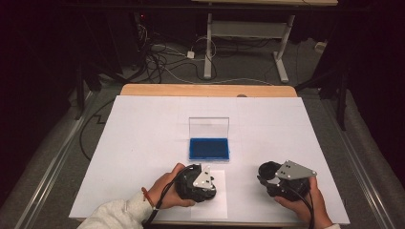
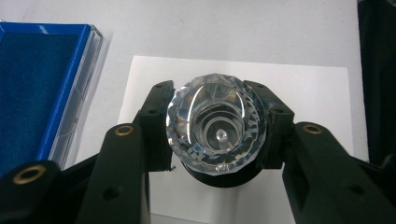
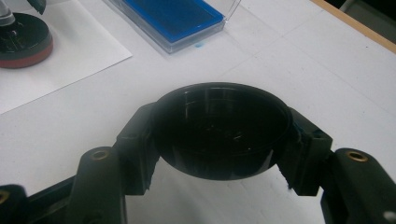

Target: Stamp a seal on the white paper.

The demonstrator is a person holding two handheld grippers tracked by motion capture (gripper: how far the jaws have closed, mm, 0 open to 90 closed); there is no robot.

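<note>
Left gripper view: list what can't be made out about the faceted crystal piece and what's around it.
- Black base under the faceted crystal piece: the crystal covers all but its near rim.
- Crystal's sides: hidden behind the fingers of the left gripper clamped on it.
- Blue-lined case: cut off by the left and top edges.
- High view: the crystal is hidden under the gripper body.

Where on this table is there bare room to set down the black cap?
Free: the white sheet left of the blue case, the wide strip behind its raised clear lid, and the right side past the right gripper, which holds the black cap. Crowded: the near edge, where the left gripper grips the faceted crystal piece.
</note>
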